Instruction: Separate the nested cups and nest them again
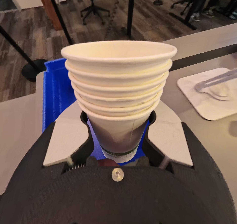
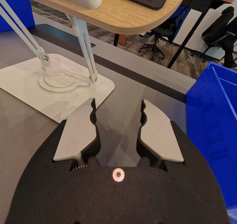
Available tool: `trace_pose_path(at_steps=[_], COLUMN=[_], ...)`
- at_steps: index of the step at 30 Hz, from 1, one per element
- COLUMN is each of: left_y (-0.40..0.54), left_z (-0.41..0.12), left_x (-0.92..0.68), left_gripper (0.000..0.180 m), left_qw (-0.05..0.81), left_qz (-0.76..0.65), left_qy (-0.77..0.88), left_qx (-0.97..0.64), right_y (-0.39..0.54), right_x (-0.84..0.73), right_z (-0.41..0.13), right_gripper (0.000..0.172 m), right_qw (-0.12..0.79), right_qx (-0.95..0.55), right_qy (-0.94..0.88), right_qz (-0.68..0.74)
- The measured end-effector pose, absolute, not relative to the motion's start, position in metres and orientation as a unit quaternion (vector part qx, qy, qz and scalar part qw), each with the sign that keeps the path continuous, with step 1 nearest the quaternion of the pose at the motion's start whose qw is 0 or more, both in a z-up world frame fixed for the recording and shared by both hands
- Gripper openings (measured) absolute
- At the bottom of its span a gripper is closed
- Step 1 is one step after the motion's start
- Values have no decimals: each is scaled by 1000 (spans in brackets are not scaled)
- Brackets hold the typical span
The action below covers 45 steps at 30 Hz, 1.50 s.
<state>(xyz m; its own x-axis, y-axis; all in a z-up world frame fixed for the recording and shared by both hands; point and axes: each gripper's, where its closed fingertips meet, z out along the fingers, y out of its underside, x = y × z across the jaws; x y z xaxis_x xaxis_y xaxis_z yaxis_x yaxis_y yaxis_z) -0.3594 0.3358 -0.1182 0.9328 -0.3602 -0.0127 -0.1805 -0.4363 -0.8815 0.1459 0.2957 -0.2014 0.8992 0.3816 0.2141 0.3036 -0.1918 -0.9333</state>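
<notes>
Left tool is gripping the stack of nested paper cups by the bottom cup, rims exposed for peeling; right tool is hovering open, empty, above the bench.

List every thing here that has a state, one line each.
Paper cup stack: nested, upright, between left claw's fingers, over the blue bin.
Left claw: wide open around bottom cup; contact unclear.
Right claw: open, empty, above the table.
</notes>
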Motion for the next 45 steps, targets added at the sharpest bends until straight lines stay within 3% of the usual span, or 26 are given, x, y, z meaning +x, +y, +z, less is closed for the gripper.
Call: trace_pose_path(at_steps=[7,13,16,21,26,45], left_y=[256,192,175,158,146,140], left_z=[-83,-82,-96,-128,-140,-138], left_x=[-263,-158,-112,-47,-6,31], left_gripper=[95,95,95,95,95,98], left_qw=[517,498,472,413,365,346], left_qz=[-214,-343,-376,-407,-441,-512], left_qy=[264,361,401,465,506,495], left_qx=[-786,-710,-689,-669,-645,-611], right_y=[282,231,201,168,155,153], right_x=[129,74,43,8,-2,9], right_z=[-178,-136,-125,-118,-116,-97], right_gripper=[68,55,60,84,98,89], right_qw=[626,648,621,568,534,520], right_qx=[-732,-632,-589,-556,-549,-513], right_qy=[-259,-348,-383,-401,-403,-354], right_qz=[75,245,349,456,501,584])
